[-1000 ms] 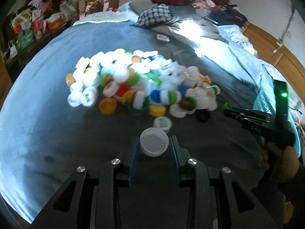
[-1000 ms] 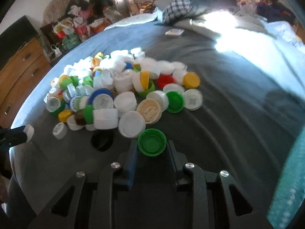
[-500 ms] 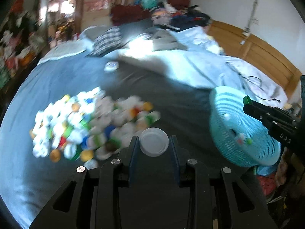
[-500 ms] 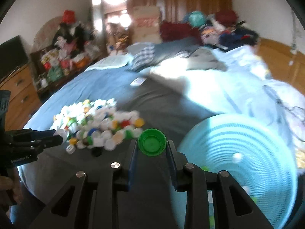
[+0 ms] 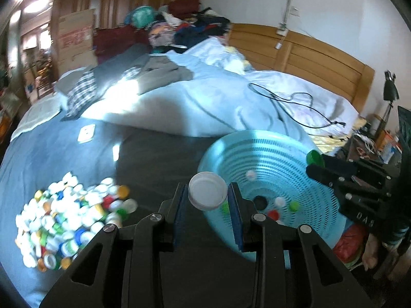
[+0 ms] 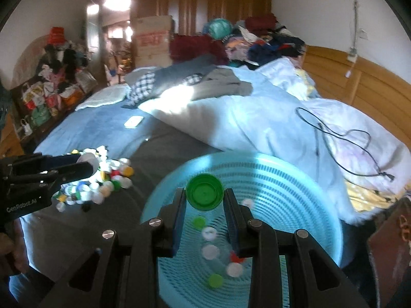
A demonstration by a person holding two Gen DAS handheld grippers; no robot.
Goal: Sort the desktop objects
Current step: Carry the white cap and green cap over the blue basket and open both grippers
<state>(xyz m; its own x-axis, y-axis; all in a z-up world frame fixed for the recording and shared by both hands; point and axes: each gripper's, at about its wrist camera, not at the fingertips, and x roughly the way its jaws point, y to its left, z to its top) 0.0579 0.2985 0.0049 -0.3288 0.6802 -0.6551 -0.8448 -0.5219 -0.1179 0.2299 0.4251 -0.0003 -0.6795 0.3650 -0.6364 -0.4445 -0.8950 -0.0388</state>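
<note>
Between the fingers of the right gripper (image 6: 204, 200) sits a green cap (image 6: 204, 195), pinched by its sides with its hollow facing the camera; the jaws are closed on it. Straight below and beyond those tips lies the blue basket (image 6: 303, 179), so this cap already hangs over the bowl, above the few white, green and red caps lying on its slotted floor. Opening the jaws should be enough to drop it in.

At the left gripper (image 5: 207, 197) the jaws clamp a white cap (image 5: 207, 194) the same way. From these tips the basket (image 5: 257, 141) lies ahead and to the right, and the cap seems to hang about over its near left rim rather than its middle, so this hand likely needs a little more travel to the right before letting go. The right hand is the better placed of the two.

Off to the left, on the grey bedcover (image 5: 154, 154), the pile of unsorted caps (image 5: 69, 213) waits, well apart from the basket.
</note>
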